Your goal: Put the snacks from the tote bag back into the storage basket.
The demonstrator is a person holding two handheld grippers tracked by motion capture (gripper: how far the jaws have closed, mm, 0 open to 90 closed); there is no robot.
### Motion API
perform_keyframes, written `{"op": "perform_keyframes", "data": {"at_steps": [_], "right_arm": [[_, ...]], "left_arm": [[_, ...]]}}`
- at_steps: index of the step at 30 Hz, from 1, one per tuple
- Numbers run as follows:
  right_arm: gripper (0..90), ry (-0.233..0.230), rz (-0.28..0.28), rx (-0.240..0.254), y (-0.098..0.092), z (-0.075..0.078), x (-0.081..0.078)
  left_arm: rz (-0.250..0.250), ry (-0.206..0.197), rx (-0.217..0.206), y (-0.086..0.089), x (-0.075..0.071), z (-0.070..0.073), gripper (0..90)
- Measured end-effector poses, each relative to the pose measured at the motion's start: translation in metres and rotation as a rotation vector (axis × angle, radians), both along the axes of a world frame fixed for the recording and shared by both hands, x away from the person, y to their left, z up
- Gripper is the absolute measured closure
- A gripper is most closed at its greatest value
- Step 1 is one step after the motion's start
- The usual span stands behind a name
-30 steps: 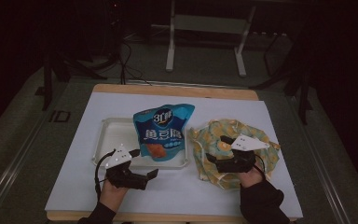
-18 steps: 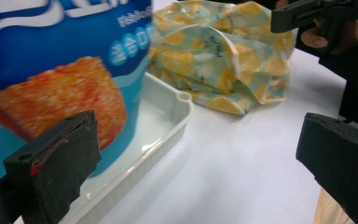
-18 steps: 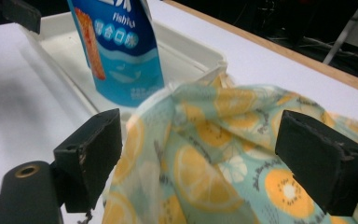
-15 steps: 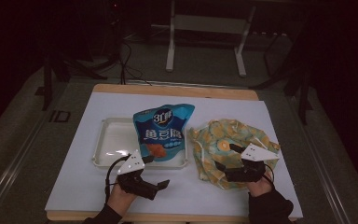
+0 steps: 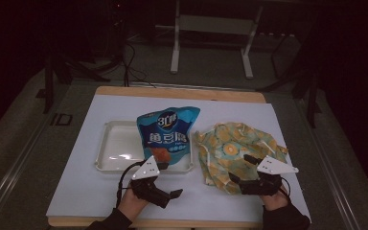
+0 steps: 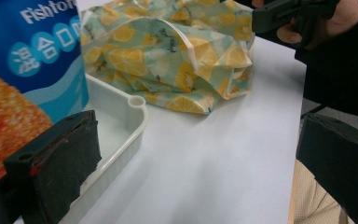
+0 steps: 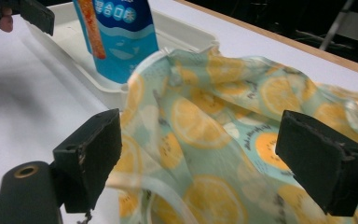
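The work looks barely begun. The lemon-print cloth bag (image 5: 239, 151) lies crumpled and flat just right of the white tray (image 5: 112, 151), and the blue snack pouch (image 5: 167, 134) leans in the tray's right end, its lower edge inside the rim; nothing is in the bag yet. If the job is to pack the pouch into the bag, as the layout suggests, then opening the bag, lifting the pouch and putting it in all remain.

The right gripper (image 5: 242, 170) hovers at the bag's near edge, right of the tray, jaws spread wide on either side of the fabric and gripping nothing. The left gripper (image 5: 172, 191) sits on the near side of the tray, below its right corner, jaws likewise parted and empty. In the right gripper view the cloth is soft and blurred close up, so I cannot tell whether a jaw touches it.

The tray rests on a white sheet (image 5: 76, 191) covering a wooden table (image 5: 172, 90). Beyond the tray the room is dark: grey floor, loose cables (image 5: 127, 62) and a pale metal stand (image 5: 211, 43).
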State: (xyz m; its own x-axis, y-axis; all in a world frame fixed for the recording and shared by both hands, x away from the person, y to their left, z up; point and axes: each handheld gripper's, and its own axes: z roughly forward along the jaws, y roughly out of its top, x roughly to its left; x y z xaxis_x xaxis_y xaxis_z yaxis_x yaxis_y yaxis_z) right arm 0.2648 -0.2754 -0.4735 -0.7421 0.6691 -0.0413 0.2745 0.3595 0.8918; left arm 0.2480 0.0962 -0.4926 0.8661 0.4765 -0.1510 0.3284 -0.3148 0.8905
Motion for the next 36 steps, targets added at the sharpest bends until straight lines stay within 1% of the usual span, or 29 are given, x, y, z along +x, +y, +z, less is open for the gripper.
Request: {"op": "perform_keyframes", "data": {"at_steps": [4, 6, 9, 10, 12, 14, 15, 18, 19, 21, 23, 27, 31, 32, 36], "right_arm": [[14.2, 0.004, -0.015, 0.010, -0.007, -0.002, -0.003], [14.2, -0.002, -0.033, 0.015, -0.013, -0.003, -0.007], [14.2, -0.008, -0.044, 0.013, -0.017, -0.004, -0.010], [14.2, -0.013, -0.061, 0.010, -0.020, -0.005, -0.012], [14.2, -0.015, -0.072, 0.009, -0.022, -0.006, -0.013], [14.2, -0.022, -0.095, 0.012, -0.026, -0.007, -0.014], [14.2, -0.022, -0.095, 0.012, -0.026, -0.007, -0.014], [14.2, -0.034, -0.123, 0.019, -0.033, -0.006, -0.018], [14.2, -0.034, -0.123, 0.019, -0.033, -0.006, -0.018], [14.1, -0.039, -0.138, 0.028, -0.037, -0.008, -0.019], [14.1, -0.042, -0.151, 0.032, -0.040, -0.009, -0.018], [14.2, -0.048, -0.161, 0.032, -0.042, -0.009, -0.018], [14.2, -0.054, -0.159, 0.028, -0.040, -0.010, -0.018], [14.2, -0.047, -0.156, 0.028, -0.040, -0.010, -0.018], [14.2, -0.049, -0.154, 0.027, -0.039, -0.011, -0.018]], "left_arm": [[-0.012, -0.003, 0.004, -0.004, 0.002, -0.001, 0.1], [-0.024, -0.001, 0.003, -0.006, 0.005, -0.003, 0.2], [-0.029, -0.003, 0.002, -0.007, 0.007, -0.004, 0.1], [-0.035, -0.005, -0.002, -0.008, 0.007, -0.004, 0.1], [-0.032, -0.004, 0.009, -0.009, 0.009, -0.005, 0.2], [-0.032, -0.006, 0.012, -0.011, 0.010, -0.005, 0.2], [-0.027, -0.008, 0.011, -0.011, 0.011, -0.005, 0.2], [-0.032, -0.011, 0.013, -0.014, 0.012, -0.005, 0.1], [-0.043, -0.008, 0.009, -0.015, 0.013, -0.006, 0.1], [-0.044, -0.006, 0.020, -0.015, 0.015, -0.007, 0.1], [-0.041, 0.001, 0.020, -0.015, 0.015, -0.009, 0.2], [-0.047, -0.003, 0.025, -0.017, 0.013, -0.009, 0.2], [-0.058, -0.012, 0.027, -0.019, 0.010, -0.009, 0.1], [-0.060, -0.010, 0.026, -0.019, 0.010, -0.009, 0.2], [-0.060, -0.011, 0.032, -0.019, 0.009, -0.010, 0.1]]}}
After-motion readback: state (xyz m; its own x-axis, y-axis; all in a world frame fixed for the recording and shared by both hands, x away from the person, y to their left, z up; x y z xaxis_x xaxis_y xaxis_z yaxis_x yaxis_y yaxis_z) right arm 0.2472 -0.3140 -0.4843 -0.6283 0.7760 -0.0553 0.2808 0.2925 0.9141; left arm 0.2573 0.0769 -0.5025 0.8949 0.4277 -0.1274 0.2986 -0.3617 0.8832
